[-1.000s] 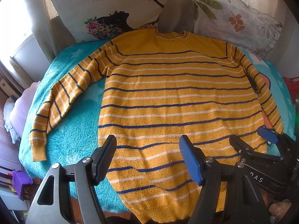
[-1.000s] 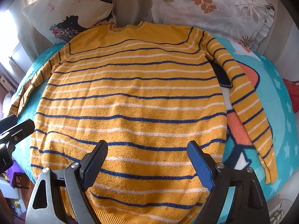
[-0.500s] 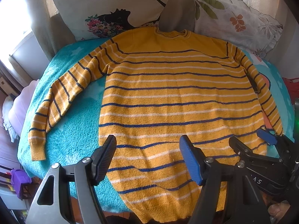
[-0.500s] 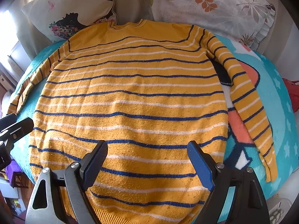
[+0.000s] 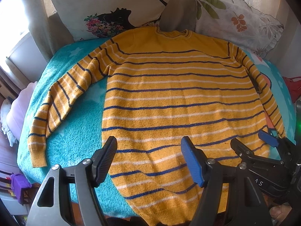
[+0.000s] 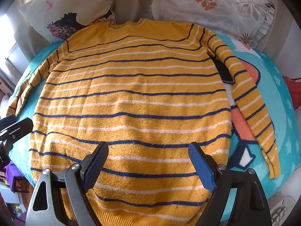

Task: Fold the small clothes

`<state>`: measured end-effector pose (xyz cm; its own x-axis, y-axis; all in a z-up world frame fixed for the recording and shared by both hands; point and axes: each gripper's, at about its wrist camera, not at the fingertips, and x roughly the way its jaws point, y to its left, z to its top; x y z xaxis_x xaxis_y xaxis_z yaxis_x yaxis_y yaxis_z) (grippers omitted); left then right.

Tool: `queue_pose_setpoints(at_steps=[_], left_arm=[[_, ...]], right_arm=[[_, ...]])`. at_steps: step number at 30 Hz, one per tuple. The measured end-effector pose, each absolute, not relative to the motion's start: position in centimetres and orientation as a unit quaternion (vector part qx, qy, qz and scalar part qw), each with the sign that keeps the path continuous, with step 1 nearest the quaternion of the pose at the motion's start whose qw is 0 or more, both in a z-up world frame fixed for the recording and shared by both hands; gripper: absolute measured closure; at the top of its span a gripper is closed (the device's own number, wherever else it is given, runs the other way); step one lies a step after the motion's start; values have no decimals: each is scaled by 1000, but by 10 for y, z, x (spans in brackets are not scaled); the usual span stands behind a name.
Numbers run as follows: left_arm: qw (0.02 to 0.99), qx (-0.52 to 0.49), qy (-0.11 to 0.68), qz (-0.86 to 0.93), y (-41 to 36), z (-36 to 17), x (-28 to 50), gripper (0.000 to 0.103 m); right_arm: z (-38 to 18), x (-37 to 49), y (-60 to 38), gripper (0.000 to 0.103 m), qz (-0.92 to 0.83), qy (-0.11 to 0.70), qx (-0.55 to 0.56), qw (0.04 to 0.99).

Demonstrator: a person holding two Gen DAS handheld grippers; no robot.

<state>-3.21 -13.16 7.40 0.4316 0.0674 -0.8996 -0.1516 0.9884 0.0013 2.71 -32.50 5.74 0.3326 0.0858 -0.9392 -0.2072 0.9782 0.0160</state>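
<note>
A yellow sweater [image 5: 178, 101] with navy and white stripes lies flat and spread out on a teal blanket [image 5: 79, 131], collar at the far side, hem toward me. Its left sleeve [image 5: 62, 101] slants down to the left; its right sleeve [image 6: 252, 101] slants down to the right. My left gripper [image 5: 148, 160] is open and empty above the lower left part of the sweater [image 6: 131, 103]. My right gripper [image 6: 148, 162] is open and empty above the lower middle, and it also shows at the right of the left wrist view [image 5: 263, 145].
Two printed pillows [image 5: 116, 5] [image 6: 216, 1] lean at the far side behind the collar. The blanket [image 6: 272, 86] has an orange and white picture at the right. Purple items [image 5: 17, 184] sit low at the left, off the bed. A red thing [image 6: 293, 90] lies at the far right.
Both grippers have shifted slightly forward over the sweater, which sits a little lower in both views. Both stay open. The sweater has not moved.
</note>
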Motion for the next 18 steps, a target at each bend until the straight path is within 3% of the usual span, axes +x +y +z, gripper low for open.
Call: queue_pose_setpoints(at_steps=[18], left_arm=[[835, -44, 548, 27, -79, 59, -20, 33]], right_arm=[[45, 23, -284, 13, 57, 585, -53, 808]])
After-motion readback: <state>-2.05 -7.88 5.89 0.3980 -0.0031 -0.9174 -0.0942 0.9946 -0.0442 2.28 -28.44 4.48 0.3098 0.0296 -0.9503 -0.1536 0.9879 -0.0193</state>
